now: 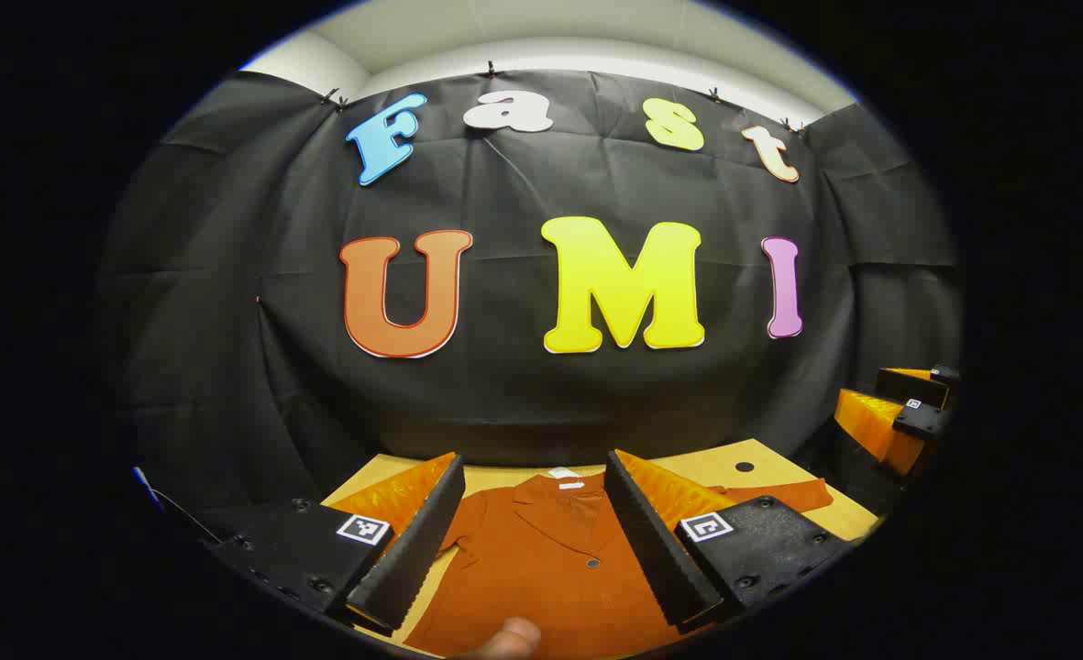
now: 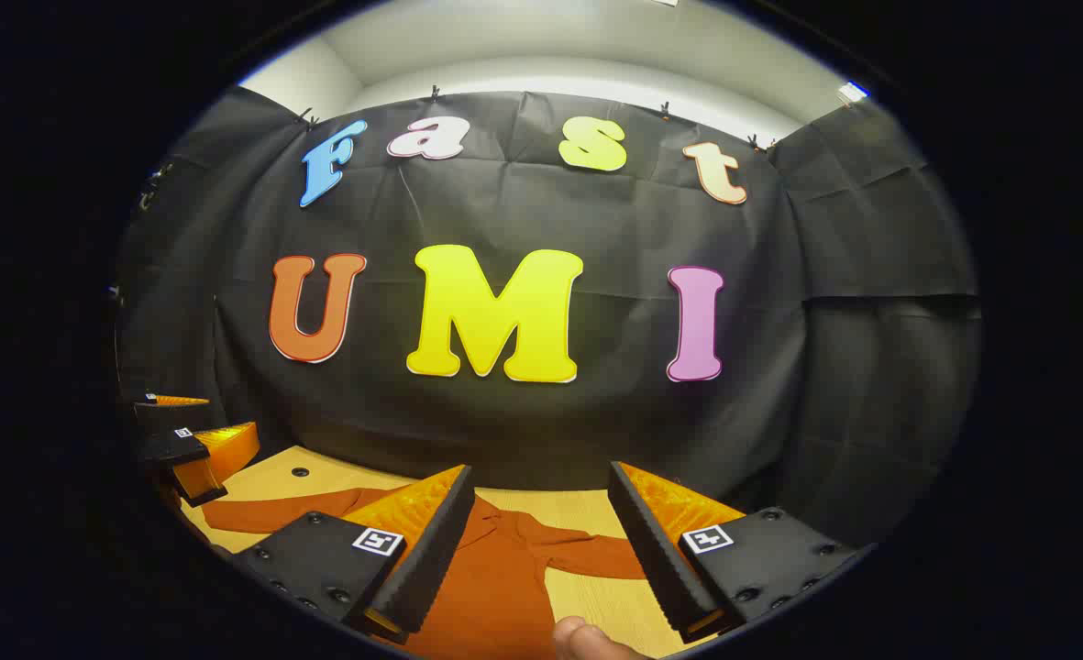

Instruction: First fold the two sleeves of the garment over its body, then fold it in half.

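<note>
The garment (image 1: 541,568), a rust-orange collared shirt, lies flat on the table (image 1: 761,454) with its collar (image 1: 564,490) pointing away, directly ahead of and below the left tool (image 1: 536,550). In the right gripper view one sleeve (image 2: 596,555) stretches out sideways between that tool's fingers, and the other sleeve (image 2: 257,513) reaches toward the far tool at the left edge. Both sleeves look unfolded, so by my reading nothing of the task is done: two sleeve folds and the halving remain. The left tool is spread wide, gripping nothing; the right tool (image 2: 541,550) is likewise spread above the cloth.
</note>
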A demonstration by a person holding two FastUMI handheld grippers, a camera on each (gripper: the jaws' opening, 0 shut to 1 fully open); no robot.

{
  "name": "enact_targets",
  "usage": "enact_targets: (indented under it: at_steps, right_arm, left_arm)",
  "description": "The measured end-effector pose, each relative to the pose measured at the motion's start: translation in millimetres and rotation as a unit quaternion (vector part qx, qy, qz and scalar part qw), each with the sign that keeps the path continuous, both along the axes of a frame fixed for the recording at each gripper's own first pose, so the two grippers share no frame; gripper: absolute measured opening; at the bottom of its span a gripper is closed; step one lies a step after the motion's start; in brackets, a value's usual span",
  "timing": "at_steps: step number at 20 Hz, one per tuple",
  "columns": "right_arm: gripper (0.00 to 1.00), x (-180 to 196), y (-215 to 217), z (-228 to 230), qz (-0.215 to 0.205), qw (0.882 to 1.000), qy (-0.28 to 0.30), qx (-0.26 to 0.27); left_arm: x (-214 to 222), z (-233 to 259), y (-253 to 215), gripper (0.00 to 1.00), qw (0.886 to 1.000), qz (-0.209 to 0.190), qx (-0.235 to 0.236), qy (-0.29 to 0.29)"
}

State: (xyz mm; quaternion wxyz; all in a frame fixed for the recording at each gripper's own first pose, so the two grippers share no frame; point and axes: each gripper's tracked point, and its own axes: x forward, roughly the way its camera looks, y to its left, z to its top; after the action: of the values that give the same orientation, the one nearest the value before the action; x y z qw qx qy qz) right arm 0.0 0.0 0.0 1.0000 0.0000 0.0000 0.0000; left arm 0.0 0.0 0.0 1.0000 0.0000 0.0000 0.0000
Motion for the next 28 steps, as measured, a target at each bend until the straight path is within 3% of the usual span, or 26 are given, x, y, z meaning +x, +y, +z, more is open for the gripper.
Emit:
enact_targets:
  at_steps: [17,21,28]
  right_arm:
    - [0.94,6.8,-23.8,-9.9,-0.004,1.000,0.006,-0.002]
    - [0.94,24.9,-62.3,-30.3,-0.053,0.998,0.028,-0.013]
    - [0.94,56.1,-162.1,-71.9,-0.128,0.990,0.058,-0.003]
  left_arm:
    - [5.6,-12.9,-19.2,0.99,1.000,-0.005,-0.002,0.021]
    - [8.4,-28.4,-27.9,0.99,0.999,-0.010,-0.014,0.049]
    - [8.1,-49.6,-46.7,0.99,0.996,-0.007,0.025,0.081]
